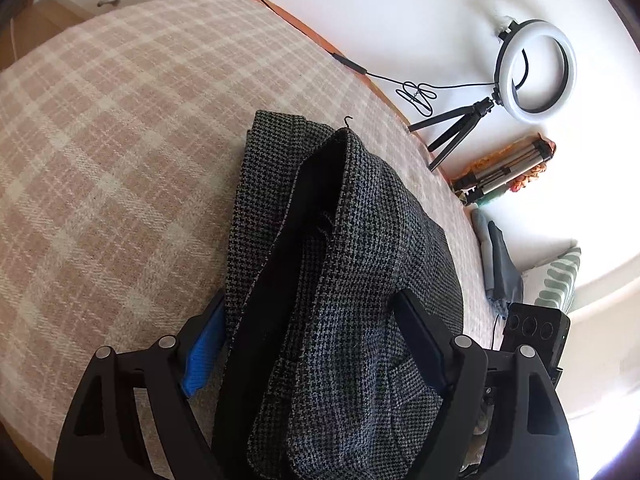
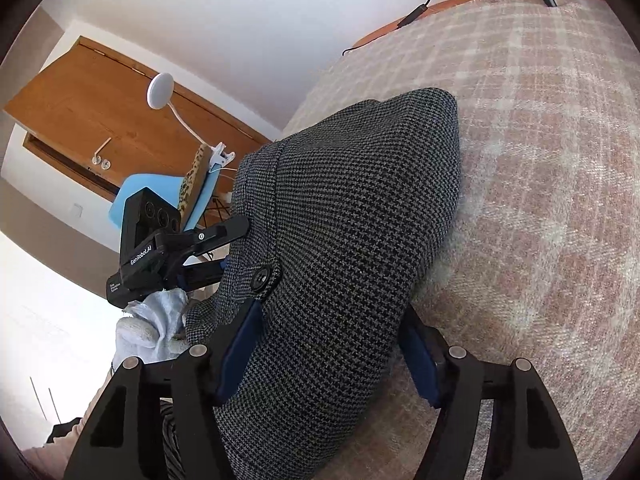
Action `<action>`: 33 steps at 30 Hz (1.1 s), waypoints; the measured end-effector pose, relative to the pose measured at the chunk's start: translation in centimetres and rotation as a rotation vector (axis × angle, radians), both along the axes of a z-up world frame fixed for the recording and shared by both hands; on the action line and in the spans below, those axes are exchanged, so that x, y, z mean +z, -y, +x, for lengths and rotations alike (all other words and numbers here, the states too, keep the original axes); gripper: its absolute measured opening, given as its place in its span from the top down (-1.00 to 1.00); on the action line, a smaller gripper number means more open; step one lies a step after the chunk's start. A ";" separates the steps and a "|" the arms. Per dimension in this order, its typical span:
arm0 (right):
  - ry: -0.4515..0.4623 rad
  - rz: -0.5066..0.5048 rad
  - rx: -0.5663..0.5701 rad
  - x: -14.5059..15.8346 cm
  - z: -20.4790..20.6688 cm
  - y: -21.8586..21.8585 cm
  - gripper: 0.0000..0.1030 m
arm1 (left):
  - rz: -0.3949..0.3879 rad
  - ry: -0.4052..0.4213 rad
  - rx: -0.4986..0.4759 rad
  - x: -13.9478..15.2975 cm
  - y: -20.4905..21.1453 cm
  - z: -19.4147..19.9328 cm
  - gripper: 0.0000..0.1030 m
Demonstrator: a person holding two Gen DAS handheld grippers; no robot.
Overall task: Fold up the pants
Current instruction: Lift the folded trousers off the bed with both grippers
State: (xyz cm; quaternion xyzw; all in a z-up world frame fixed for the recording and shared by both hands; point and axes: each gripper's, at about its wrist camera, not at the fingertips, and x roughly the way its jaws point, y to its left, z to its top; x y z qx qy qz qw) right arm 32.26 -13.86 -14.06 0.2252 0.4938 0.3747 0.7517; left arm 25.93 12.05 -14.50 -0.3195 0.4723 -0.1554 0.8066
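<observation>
Houndstooth pants [image 1: 340,280] are bunched on the plaid blanket [image 1: 100,160], long axis running away from your left gripper [image 1: 316,344] toward the ring light [image 1: 536,70]. Both of your grippers have their jaws clamped on the fabric; your right gripper [image 2: 328,356] grips beside the button [image 2: 262,278].
</observation>
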 end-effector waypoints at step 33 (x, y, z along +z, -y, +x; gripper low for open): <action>0.003 -0.084 -0.077 0.1 1.2 -1.8 0.22 | -0.068 0.001 0.013 -0.9 0.6 1.2 -0.11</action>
